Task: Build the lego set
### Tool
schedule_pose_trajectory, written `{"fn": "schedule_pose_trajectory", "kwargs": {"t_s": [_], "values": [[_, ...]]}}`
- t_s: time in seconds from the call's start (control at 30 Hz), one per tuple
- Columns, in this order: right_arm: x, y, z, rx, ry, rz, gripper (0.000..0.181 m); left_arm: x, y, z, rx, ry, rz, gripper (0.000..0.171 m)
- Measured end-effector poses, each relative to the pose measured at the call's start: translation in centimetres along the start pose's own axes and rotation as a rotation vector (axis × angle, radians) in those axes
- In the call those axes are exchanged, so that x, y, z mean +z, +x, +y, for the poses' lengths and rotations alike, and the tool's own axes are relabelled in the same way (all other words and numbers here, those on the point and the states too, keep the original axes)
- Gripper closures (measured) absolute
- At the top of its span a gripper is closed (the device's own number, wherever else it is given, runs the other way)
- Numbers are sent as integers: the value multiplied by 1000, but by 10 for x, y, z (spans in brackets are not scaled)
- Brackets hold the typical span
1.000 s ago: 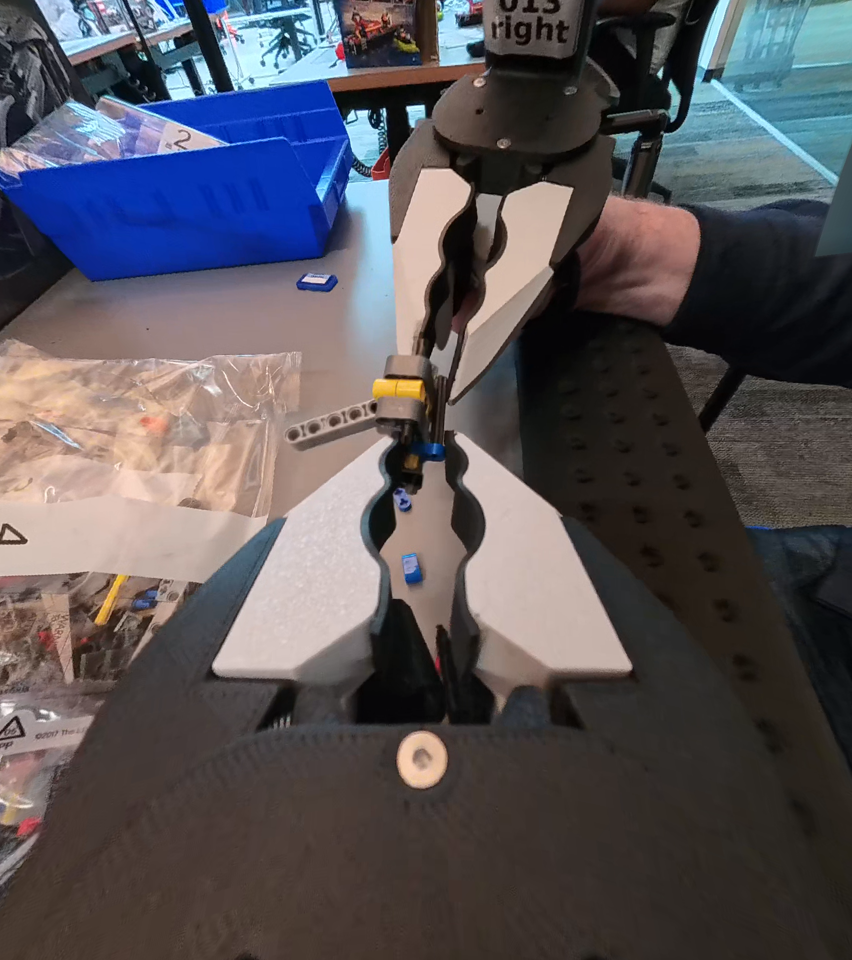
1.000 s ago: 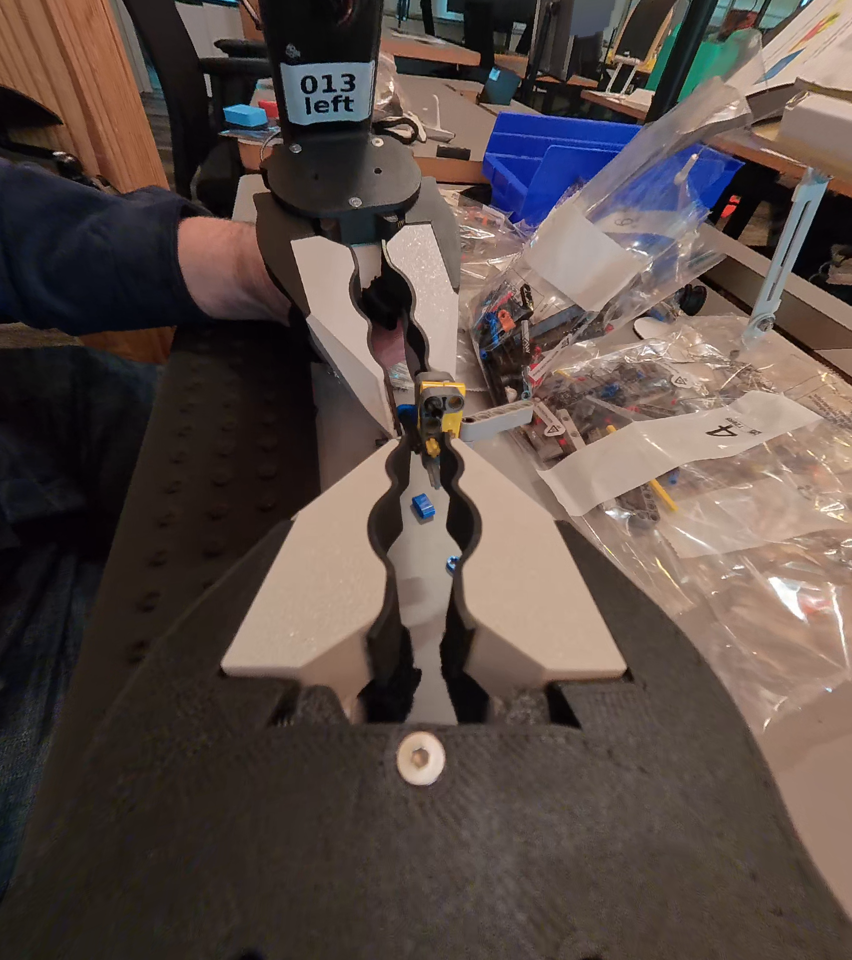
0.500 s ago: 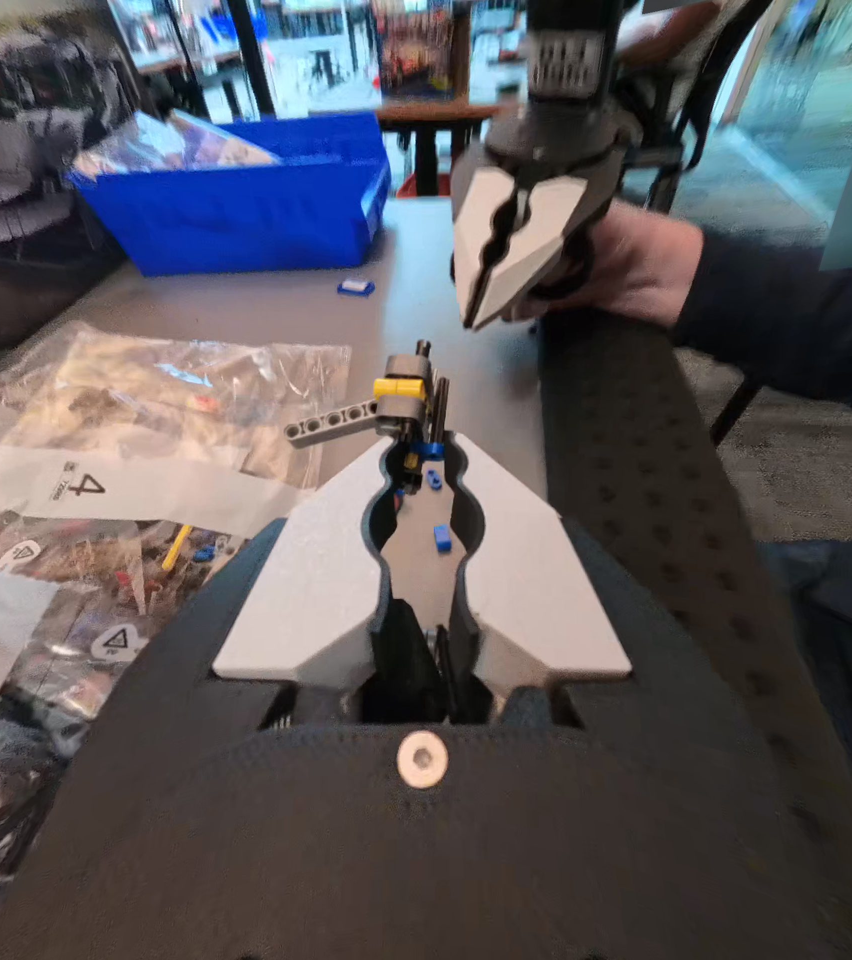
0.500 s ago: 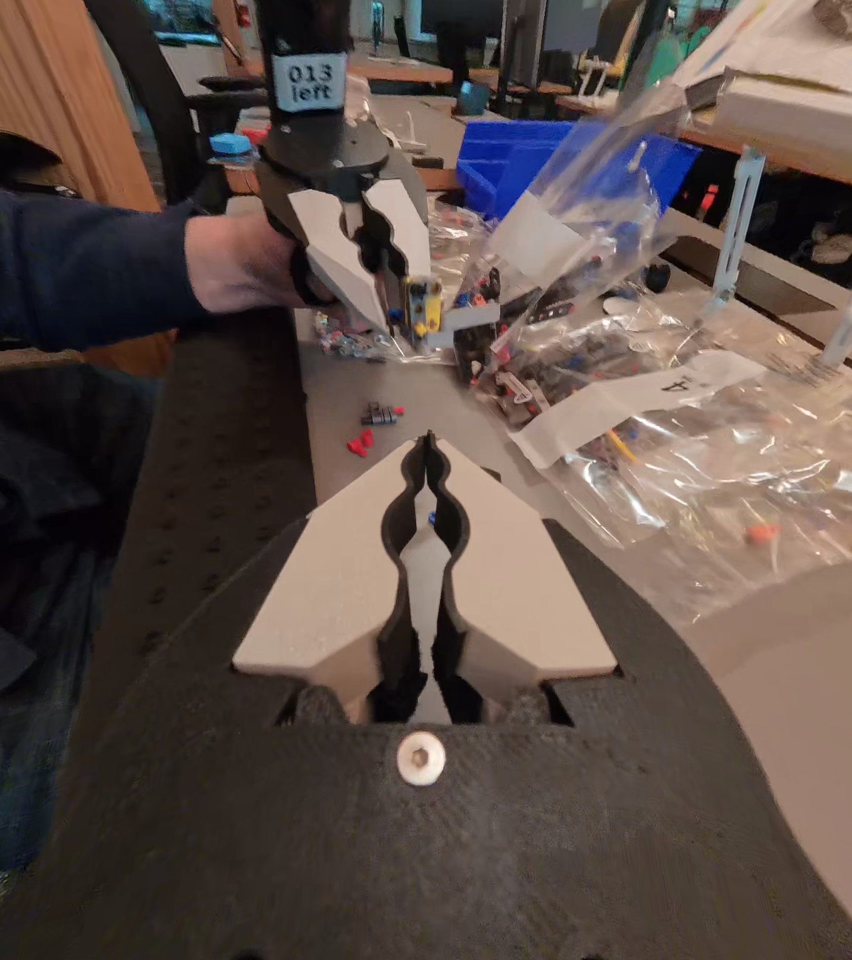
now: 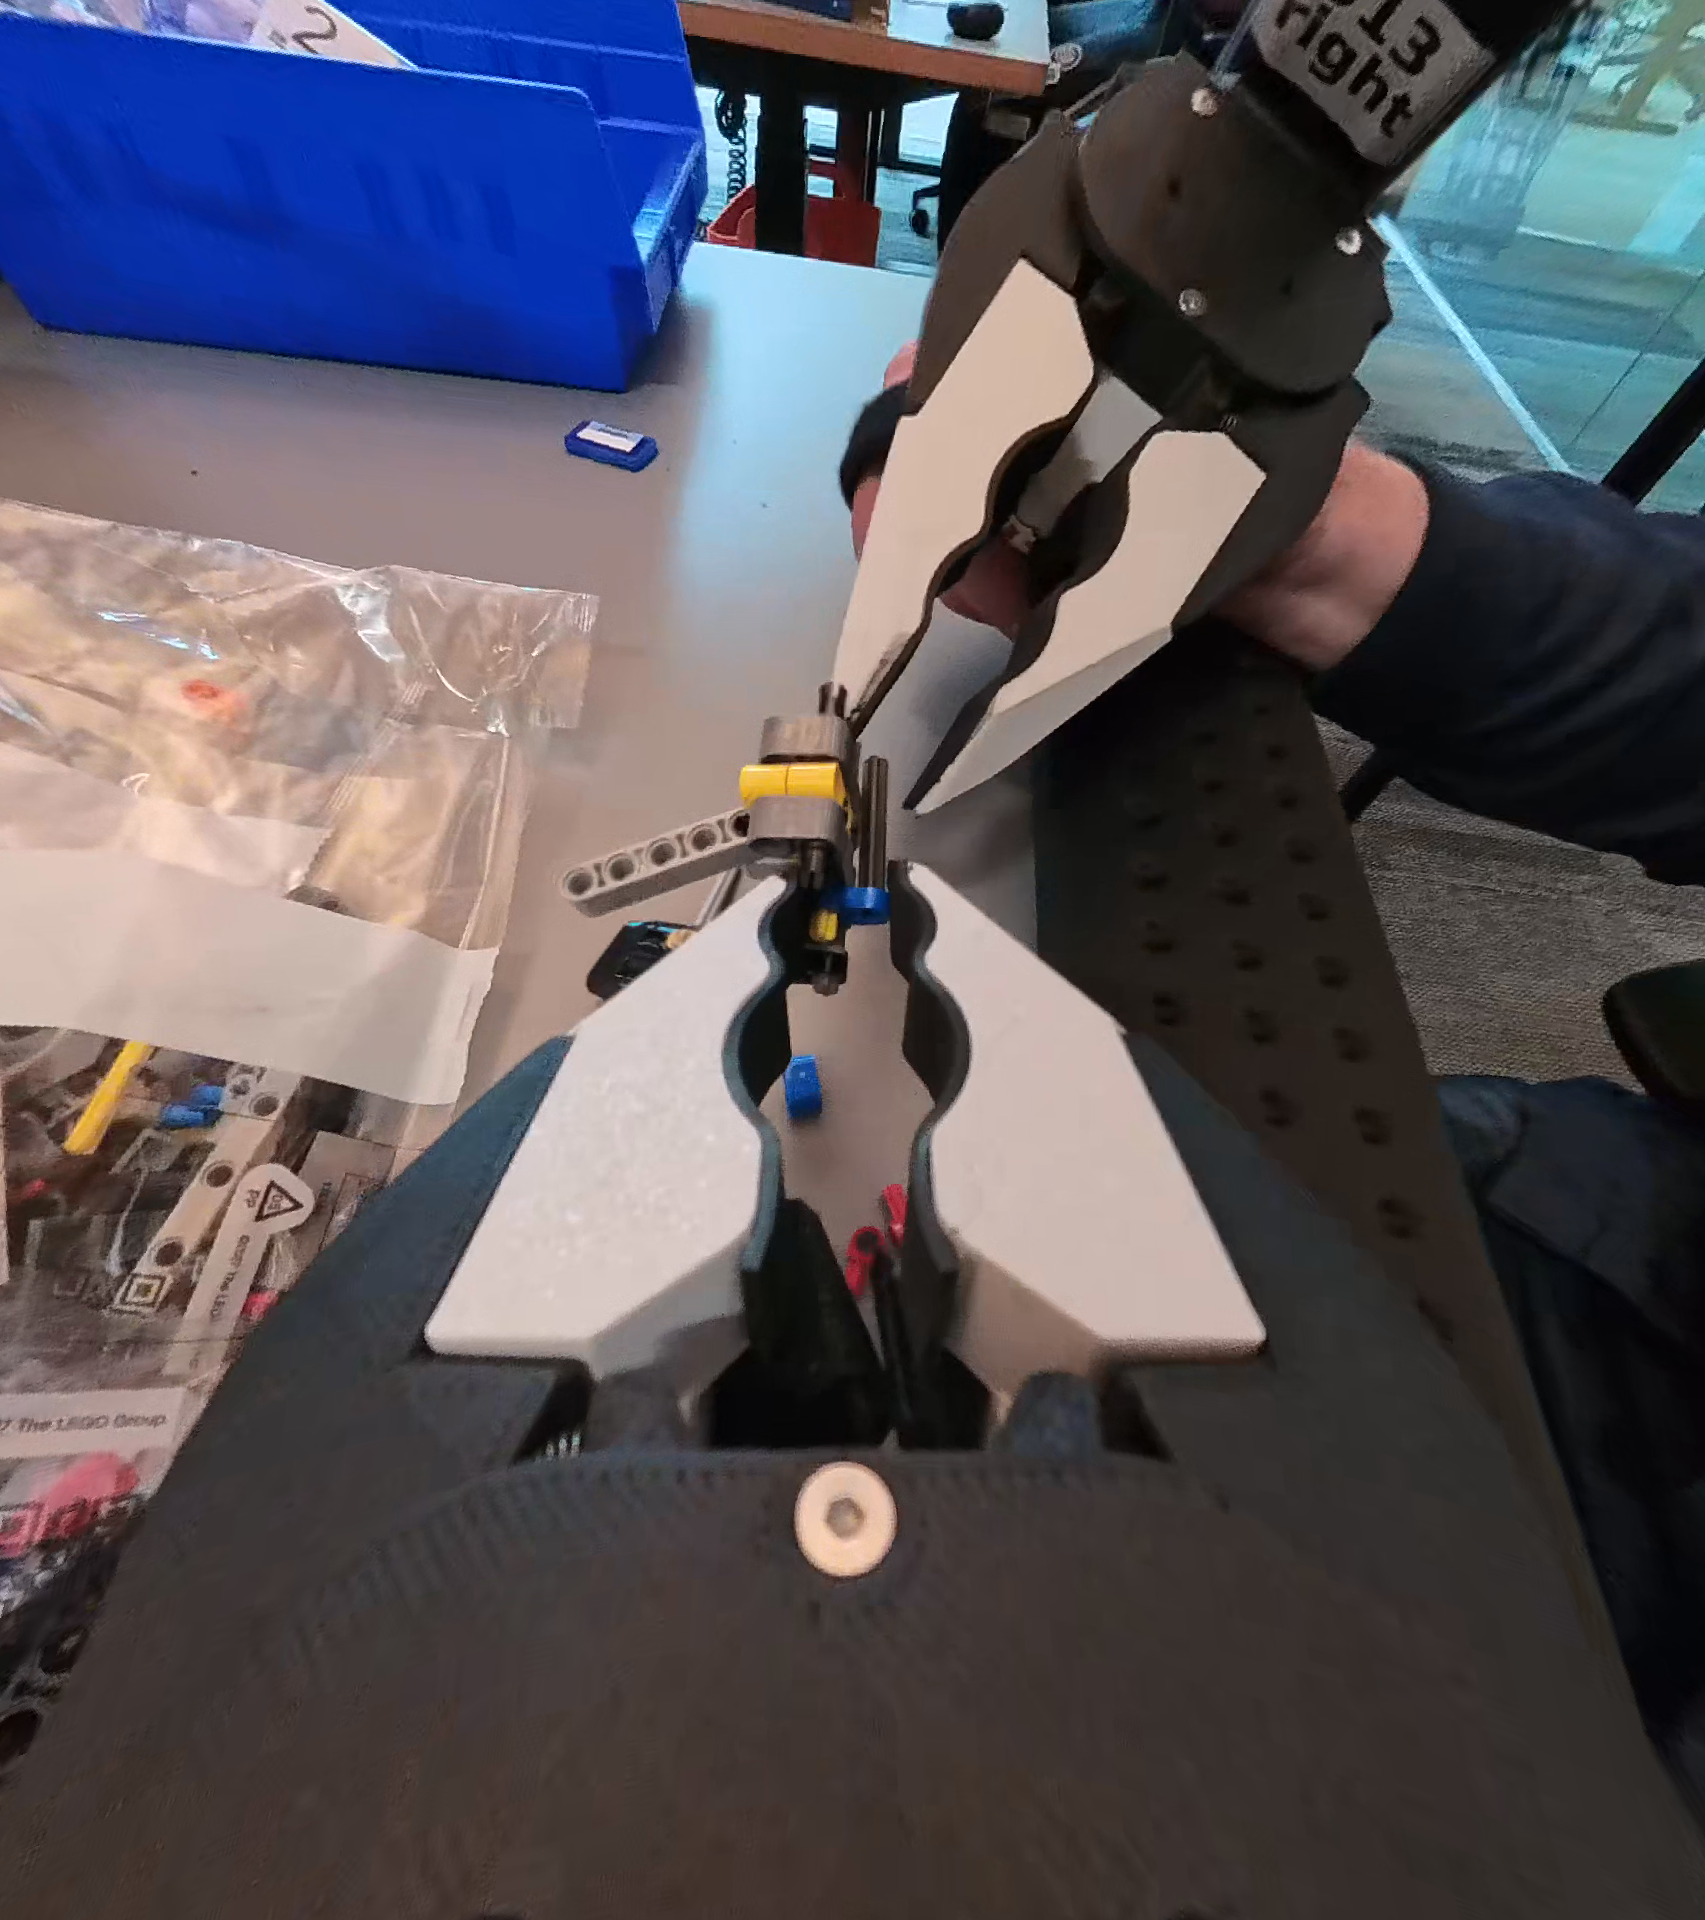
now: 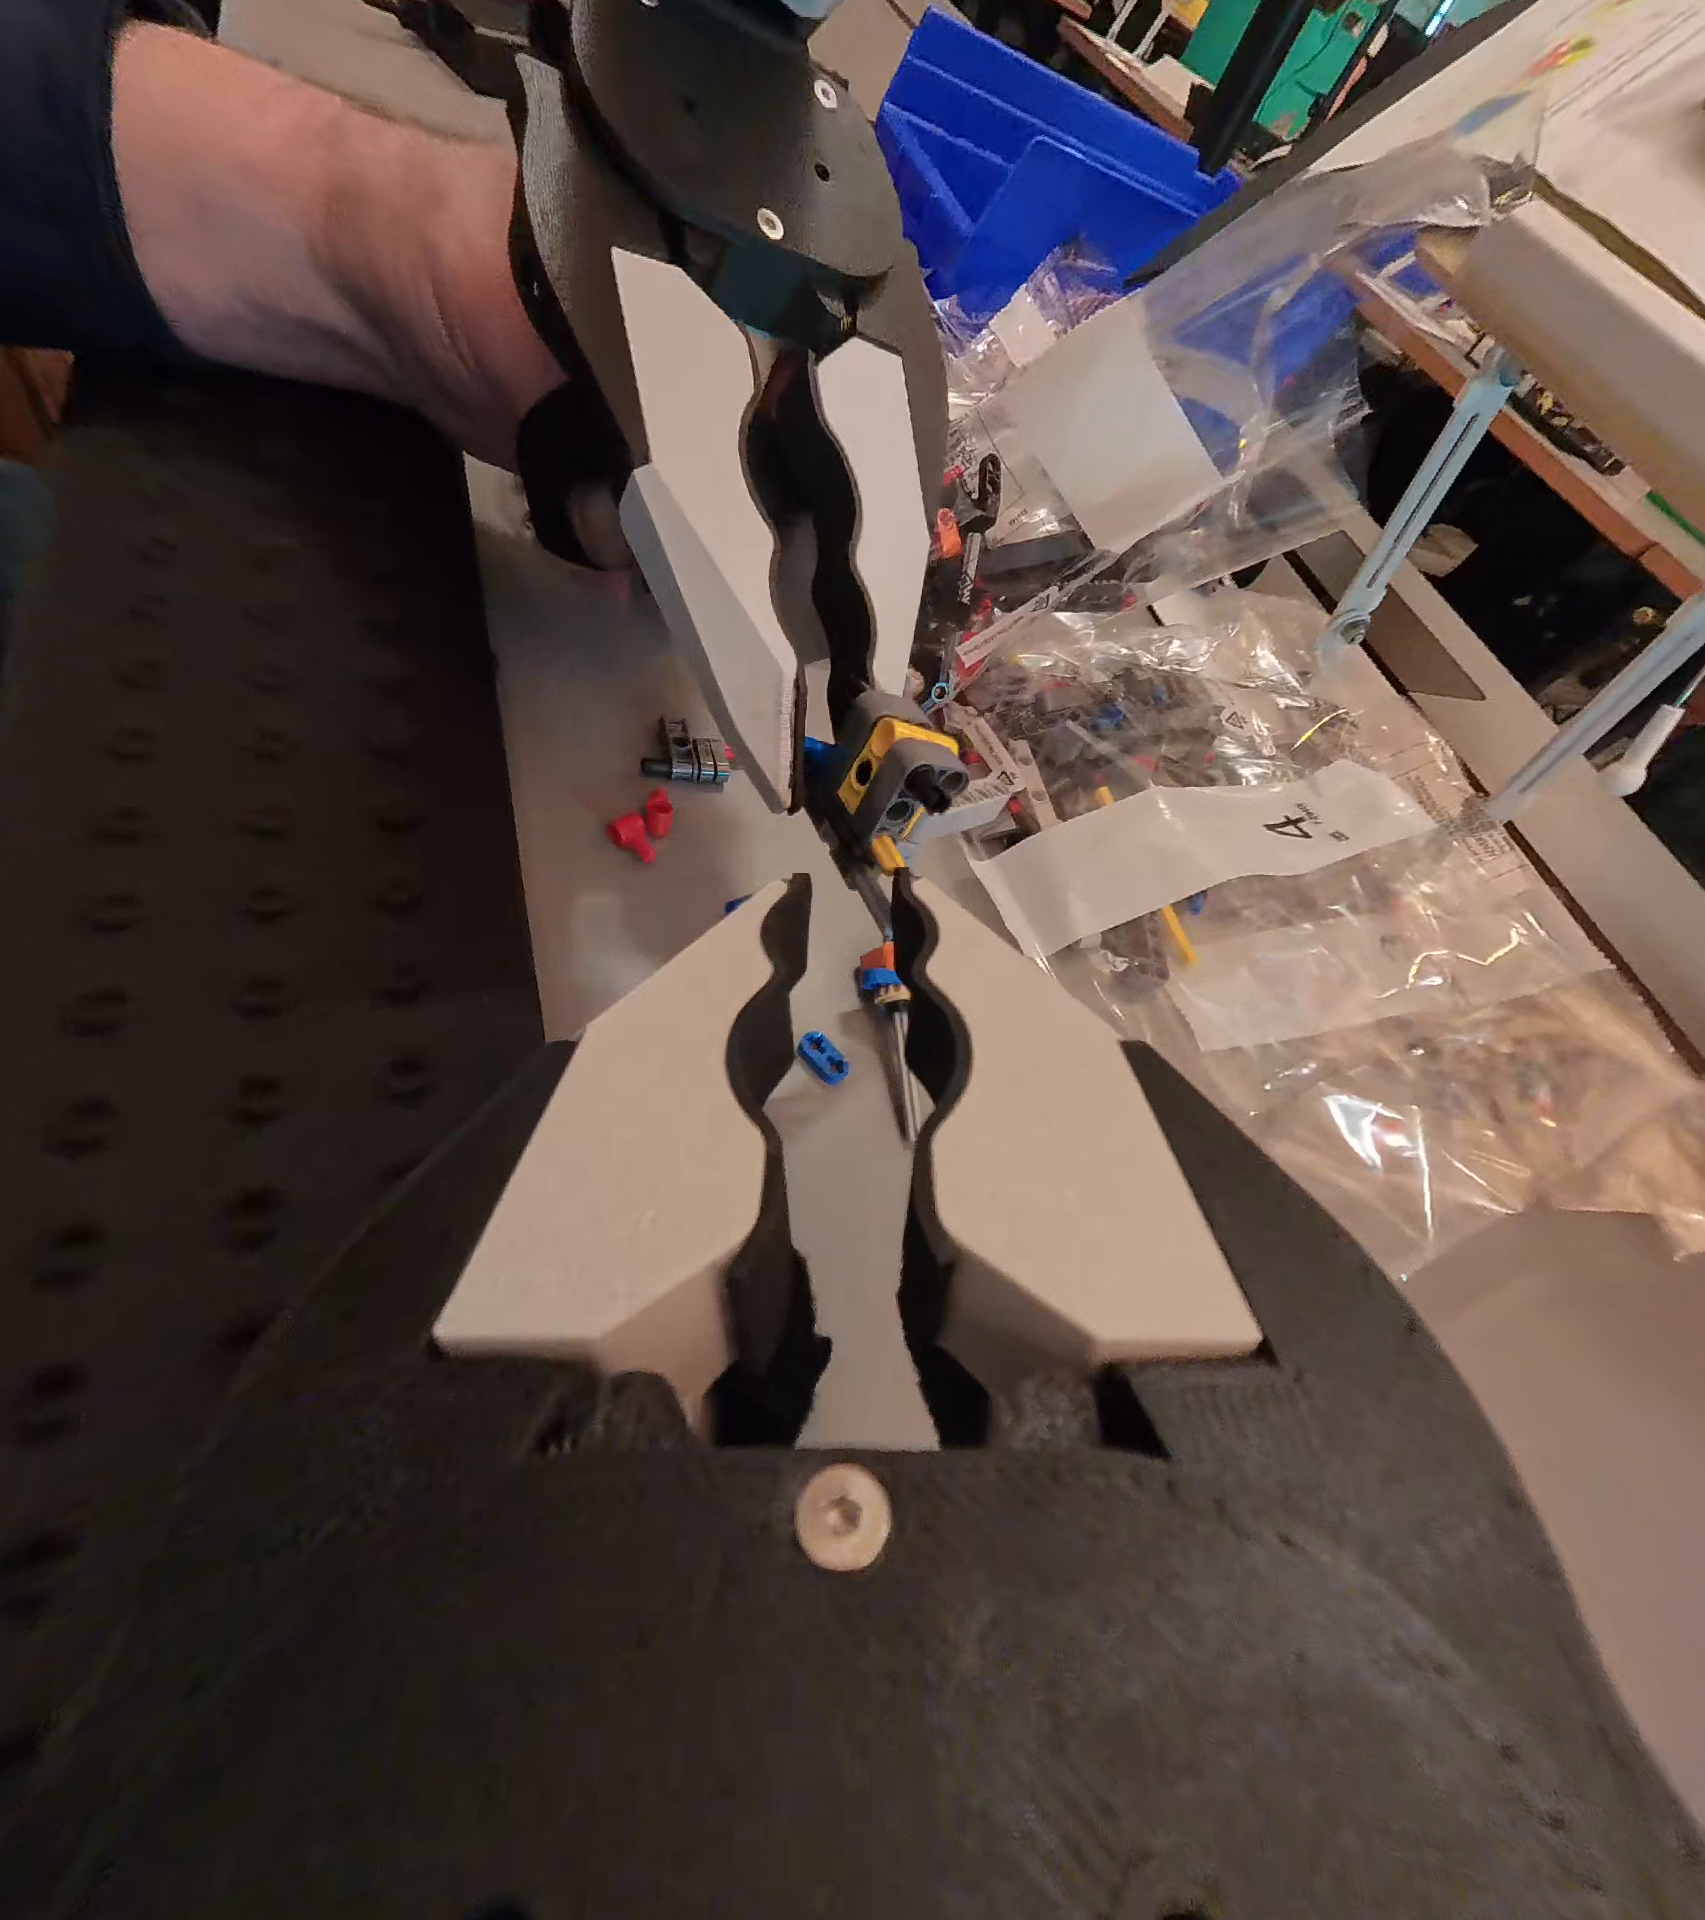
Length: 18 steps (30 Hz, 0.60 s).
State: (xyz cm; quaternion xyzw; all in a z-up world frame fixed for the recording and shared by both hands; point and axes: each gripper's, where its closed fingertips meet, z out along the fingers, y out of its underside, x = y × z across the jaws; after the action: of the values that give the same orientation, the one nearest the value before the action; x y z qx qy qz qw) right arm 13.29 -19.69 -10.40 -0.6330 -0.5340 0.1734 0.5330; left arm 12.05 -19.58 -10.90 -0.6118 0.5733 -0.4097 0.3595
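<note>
The left gripper (image 5: 840, 883) is clenched on the one lego model (image 5: 801, 805), pinching its lower end between the fingertips and holding it above the table (image 5: 775, 416). The right gripper (image 6: 853, 883) reaches in from 1 o'clock in the left wrist view with its two fingers spread and gripping nothing. One tip sits at the black pin on top of the model and the other hangs just beside the model at 3 o'clock.

The model is a dark grey block with a yellow piece set into it. A pale grey beam with a row of holes sticks out toward 8 o'clock. Two black rods run down its side to a blue connector at the left fingertips, with a small yellow bit beneath.

On the table below lie one loose blue piece (image 6: 824, 1057), two red pieces (image 6: 640, 826), one dark clip (image 6: 687, 764) and one thin rod with a blue and orange collar (image 6: 879, 977). Toward 9 o'clock in the left wrist view lie several clear bags of parts (image 5: 204, 727). One blue bin (image 5: 308, 208) stands at 11 o'clock, with one small blue tile (image 5: 611, 445) in front of it.
</note>
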Motion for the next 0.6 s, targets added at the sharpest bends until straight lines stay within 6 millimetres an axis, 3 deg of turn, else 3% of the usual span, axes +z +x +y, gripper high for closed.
{"fn": "schedule_pose_trajectory", "kwargs": {"t_s": [0.13, 0.3, 0.37, 0.4, 0.6], "values": [[-8, 9, -7, 43, 56, 28, 172, 0, -2, 0, 27, -6, -23, 156], [-9, 12, -14, 172, 128, -37, 161, 2, 4, 0, 134, -16, -43, 156], [-5, 7, -16, 178, 130, -74, 167, 6, 4, 3, 165, -45, -55, 156], [-4, 4, -17, 176, 129, -90, 178, 7, 5, 5, 174, -57, -56, 156], [-7, 5, -19, 199, 148, -94, 181, 6, 5, 3, 184, -40, -58, 156]]}}
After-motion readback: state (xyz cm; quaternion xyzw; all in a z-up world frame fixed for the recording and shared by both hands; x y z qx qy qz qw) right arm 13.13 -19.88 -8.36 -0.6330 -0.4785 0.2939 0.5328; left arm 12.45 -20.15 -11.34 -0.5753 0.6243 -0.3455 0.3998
